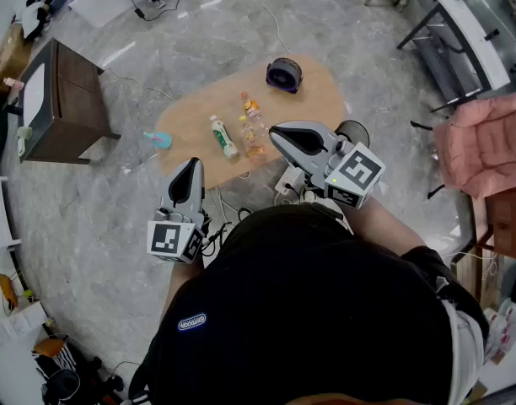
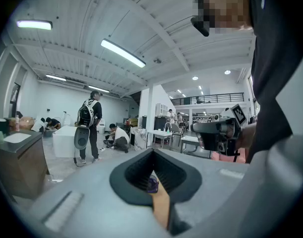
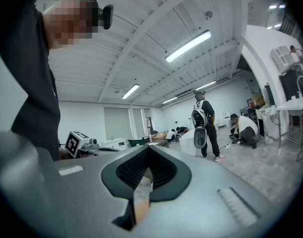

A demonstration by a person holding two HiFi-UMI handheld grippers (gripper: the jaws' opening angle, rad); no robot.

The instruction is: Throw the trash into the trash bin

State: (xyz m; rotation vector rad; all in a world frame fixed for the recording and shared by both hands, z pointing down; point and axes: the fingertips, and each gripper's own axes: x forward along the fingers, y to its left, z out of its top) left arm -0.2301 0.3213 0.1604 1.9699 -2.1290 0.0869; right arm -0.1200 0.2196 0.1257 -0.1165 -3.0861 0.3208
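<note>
On the oval wooden table (image 1: 313,99) lie a white bottle with a green cap (image 1: 223,137), two clear orange-tinted bottles (image 1: 252,125) and a small teal item (image 1: 157,139). A small dark purple bin (image 1: 283,74) sits at the table's far end. It also shows as a purple patch (image 2: 152,184) in the slit between the left jaws. My left gripper (image 1: 190,167) hangs short of the table's near edge, shut and empty. My right gripper (image 1: 276,132) hovers over the near edge beside the orange bottles, also shut and empty. Both gripper views look out level across the room.
A dark wooden cabinet (image 1: 60,99) stands to the left, a pink cushioned chair (image 1: 481,146) to the right. A dark round object (image 1: 353,131) sits by the table's right end, with cables (image 1: 287,184) on the floor below. People (image 2: 90,125) are in the background hall.
</note>
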